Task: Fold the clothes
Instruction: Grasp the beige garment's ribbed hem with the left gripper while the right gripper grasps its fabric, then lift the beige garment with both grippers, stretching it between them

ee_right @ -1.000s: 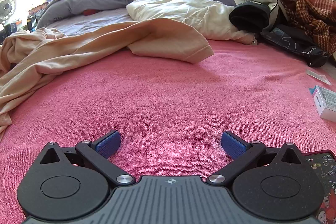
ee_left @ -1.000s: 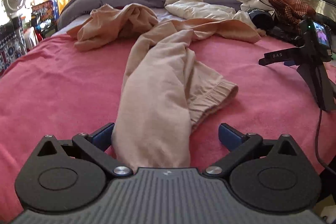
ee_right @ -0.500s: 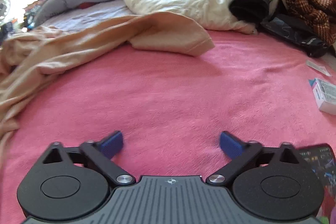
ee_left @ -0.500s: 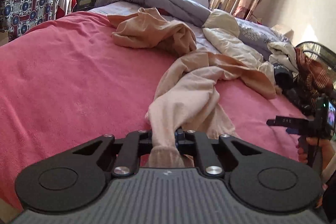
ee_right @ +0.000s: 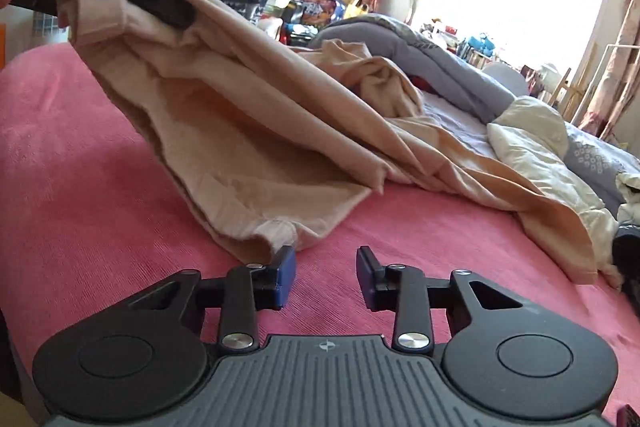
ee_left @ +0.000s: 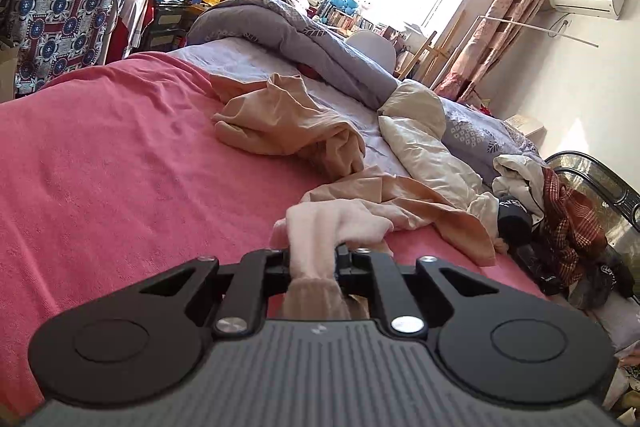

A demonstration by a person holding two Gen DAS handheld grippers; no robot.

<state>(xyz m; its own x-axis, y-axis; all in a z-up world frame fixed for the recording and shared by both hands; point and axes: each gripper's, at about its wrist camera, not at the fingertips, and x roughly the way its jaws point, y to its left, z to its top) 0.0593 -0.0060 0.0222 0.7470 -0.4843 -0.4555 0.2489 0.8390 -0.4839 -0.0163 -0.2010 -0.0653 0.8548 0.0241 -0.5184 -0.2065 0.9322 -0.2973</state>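
Here the bed [ee_left: 100,167], covered by a pink blanket, is taken as the landmark, and everything is placed against it. A grey quilt [ee_left: 320,43] is rolled along its far side, with a cream pillow [ee_left: 420,143] beside that roll and a heap of checked and dark clothes [ee_left: 568,223] at the bed's right edge.

The task's thing, a beige garment [ee_right: 248,131], is spread across the middle of the bed. One end of it is lifted clear of the blanket, while the rest trails back over the bed toward the quilt. That end is pinched in the left hand-held gripper [ee_left: 314,261], whose jaws are closed on the pale cuff; the lift appears meant to pull the cloth straight so that it can be laid flat for folding.

The right hand-held gripper [ee_right: 326,275] is held low over the blanket, just beside the garment's near hem [ee_right: 276,231]. Its jaws are closing, yet nothing is seen between them; the hem lies just beyond the left pad. A second corner is probably being sought, so that the cloth can be stretched between two grips.
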